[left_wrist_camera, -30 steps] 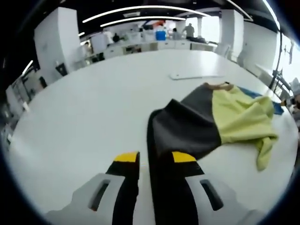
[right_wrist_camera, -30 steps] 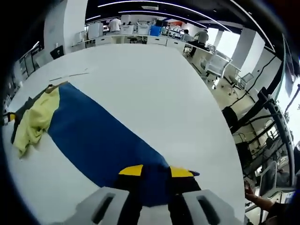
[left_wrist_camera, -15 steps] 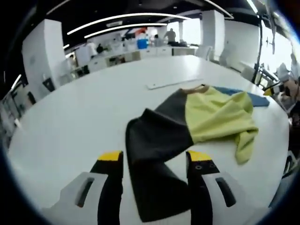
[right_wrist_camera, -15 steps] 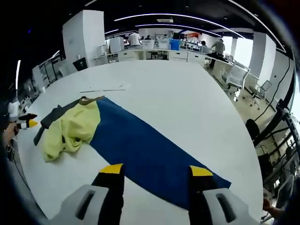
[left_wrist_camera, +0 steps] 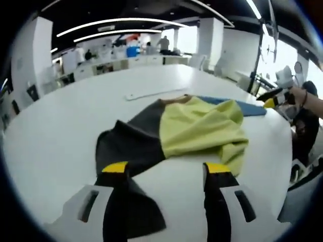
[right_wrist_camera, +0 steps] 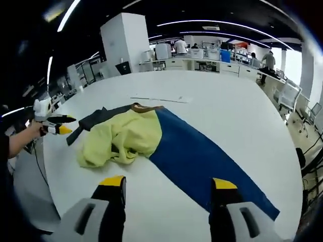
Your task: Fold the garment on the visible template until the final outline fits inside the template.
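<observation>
Garment (left_wrist_camera: 197,126) lies spread across a large white table (left_wrist_camera: 65,116) in an open office, laid out in three colour panels: a dark grey sleeve, a rumpled yellow-green middle, and a long blue sleeve. In the left gripper view, the grey sleeve (left_wrist_camera: 128,146) stretches toward the camera, its near end passing under the left jaw. The yellow-green section (left_wrist_camera: 202,128) sits bunched just beyond, and a strip of blue shows at the far right. A thin pale flat sheet (left_wrist_camera: 154,94) lies on the table just beyond the collar.

The left gripper (left_wrist_camera: 166,169) has its yellow-tipped jaws spread wide, holding nothing.

In the right gripper view, the blue sleeve (right_wrist_camera: 202,156) runs from the collar toward the near right, its end close to the right jaw. The yellow-green section lies left of it, with the grey sleeve beyond. The right gripper (right_wrist_camera: 169,182) also has its jaws wide apart and grips nothing. At the far left of this view, a hand holds the other gripper near the grey sleeve's end.
</observation>
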Available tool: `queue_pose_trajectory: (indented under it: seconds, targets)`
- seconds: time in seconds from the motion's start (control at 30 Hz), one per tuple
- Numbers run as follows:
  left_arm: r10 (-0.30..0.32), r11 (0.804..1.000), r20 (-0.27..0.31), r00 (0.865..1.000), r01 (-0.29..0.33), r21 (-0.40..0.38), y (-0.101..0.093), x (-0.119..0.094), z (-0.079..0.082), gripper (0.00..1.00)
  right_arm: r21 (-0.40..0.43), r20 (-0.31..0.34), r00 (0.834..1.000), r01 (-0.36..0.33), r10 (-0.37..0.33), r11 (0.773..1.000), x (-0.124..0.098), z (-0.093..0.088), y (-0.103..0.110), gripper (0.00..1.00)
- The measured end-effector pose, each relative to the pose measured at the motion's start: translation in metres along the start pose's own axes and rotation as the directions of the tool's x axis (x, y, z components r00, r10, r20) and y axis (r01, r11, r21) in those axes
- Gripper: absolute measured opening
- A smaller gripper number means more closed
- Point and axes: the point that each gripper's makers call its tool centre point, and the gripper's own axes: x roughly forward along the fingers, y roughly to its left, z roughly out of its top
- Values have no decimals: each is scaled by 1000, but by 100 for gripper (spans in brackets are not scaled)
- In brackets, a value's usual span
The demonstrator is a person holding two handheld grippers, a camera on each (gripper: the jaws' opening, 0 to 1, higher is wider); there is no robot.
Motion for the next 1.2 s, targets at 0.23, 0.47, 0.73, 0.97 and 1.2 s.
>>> queue_pose_trajectory:
  seconds: [0.23,0.47,0.73,0.97,1.2]
  targets:
    - [-78,997,-22,997,78,25,-34,10,-12,53,-104,-1,998,-66,66,992,20,2,24,59]
    - [-164,985,-31,986,165,44,-65,20,-16,45,-122,24,991,-128,132,984,39,8,45,49]
    - [-214,975,-37,976,216,50,-84,32,-19,38,-171,36,984,-166,175,971,57,12,61,38]
    - [-241,967,-74,968,246,64,-95,42,-27,32,-217,22,982,-179,188,960,72,9,67,29]
    - [-275,960,-83,958,279,40,-104,52,-31,22,-220,21,982,-177,186,959,83,8,69,21]
